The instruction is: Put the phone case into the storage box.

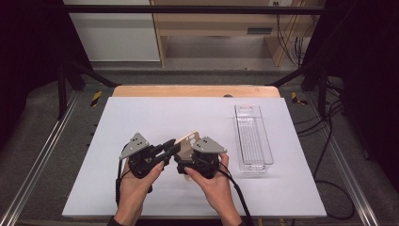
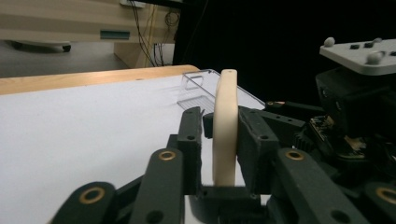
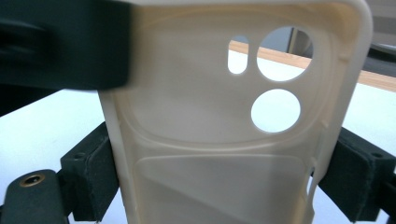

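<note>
Your two hands meet over the near middle of the white counter (image 1: 141,117), each holding a tool. Between them is a cream phone case (image 1: 187,141), lifted off the counter and standing roughly upright. Your right tool (image 1: 190,157) is clamped on it across its width: in the right gripper view the case (image 3: 224,140) stands between the two black jaws, one pressing each long edge, with its round camera cut-outs near the top. Your left tool (image 1: 171,147) grips the same case through its thickness; in the left gripper view the case (image 2: 225,130) shows edge-on with a jaw close on either face. A clear plastic tray (image 1: 253,136) lies on the counter well to the right of your hands
</note>
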A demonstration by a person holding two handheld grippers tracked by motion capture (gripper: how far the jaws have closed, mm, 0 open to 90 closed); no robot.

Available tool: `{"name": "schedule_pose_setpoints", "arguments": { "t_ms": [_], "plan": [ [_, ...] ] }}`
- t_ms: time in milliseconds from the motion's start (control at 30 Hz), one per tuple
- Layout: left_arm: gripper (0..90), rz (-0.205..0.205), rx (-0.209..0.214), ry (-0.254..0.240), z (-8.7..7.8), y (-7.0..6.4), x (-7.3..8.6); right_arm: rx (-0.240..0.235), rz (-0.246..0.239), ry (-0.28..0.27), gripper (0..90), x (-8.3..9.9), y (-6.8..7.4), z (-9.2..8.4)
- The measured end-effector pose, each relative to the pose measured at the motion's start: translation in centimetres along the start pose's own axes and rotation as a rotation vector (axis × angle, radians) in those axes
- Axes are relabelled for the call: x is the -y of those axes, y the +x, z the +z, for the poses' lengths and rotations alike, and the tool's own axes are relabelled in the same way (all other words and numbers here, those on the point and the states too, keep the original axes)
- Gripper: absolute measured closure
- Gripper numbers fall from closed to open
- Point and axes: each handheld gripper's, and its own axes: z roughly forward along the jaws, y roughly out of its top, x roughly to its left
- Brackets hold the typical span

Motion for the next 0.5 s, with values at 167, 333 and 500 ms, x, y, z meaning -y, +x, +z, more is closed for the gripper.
{"name": "schedule_pose_setpoints", "arguments": {
  "t_ms": [167, 333, 500],
  "plan": [
    [67.8, 0.01, -0.021, -0.024, -1.0, 0.1, -0.3, 0.029, 0.012, -0.007, 12.0, -0.1, -1.0, -0.1],
    [62.8, 0.04, -0.086, -0.052, -2.0, 0.4, -0.6, 0.044, 0.023, -0.012, 12.1, -0.3, -1.9, -0.4],
    [50.4, 0.099, -0.146, -0.072, -2.4, 0.5, -0.4, 0.061, 0.029, -0.028, 12.1, -0.5, -2.5, -1.0]
  ]
}}
